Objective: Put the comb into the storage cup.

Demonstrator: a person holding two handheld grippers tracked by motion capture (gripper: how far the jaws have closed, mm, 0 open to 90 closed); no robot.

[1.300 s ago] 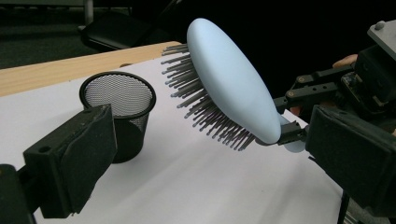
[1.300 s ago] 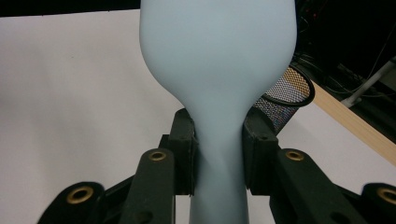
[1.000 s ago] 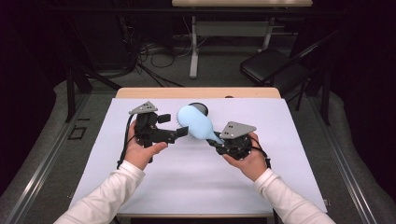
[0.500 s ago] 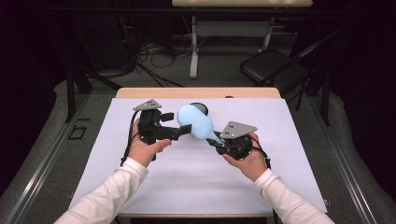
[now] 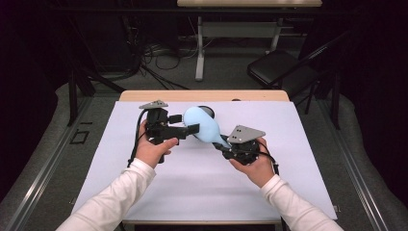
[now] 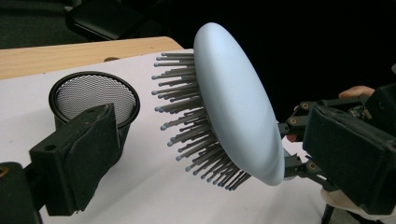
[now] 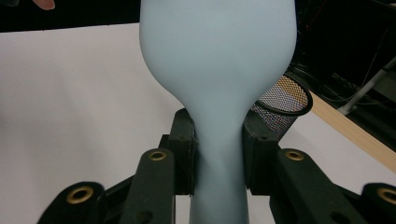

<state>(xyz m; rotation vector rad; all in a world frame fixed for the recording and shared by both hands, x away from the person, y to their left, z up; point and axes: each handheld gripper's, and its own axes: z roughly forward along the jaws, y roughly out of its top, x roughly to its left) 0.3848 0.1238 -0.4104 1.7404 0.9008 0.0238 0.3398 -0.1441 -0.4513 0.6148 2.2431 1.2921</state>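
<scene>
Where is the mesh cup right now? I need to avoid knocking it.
In the high view the mesh cup stands near the table's far edge, just behind the hairbrush head.

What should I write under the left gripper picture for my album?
A pale blue hairbrush, bristles facing a black mesh cup, held up by the right gripper over the white table.
</scene>
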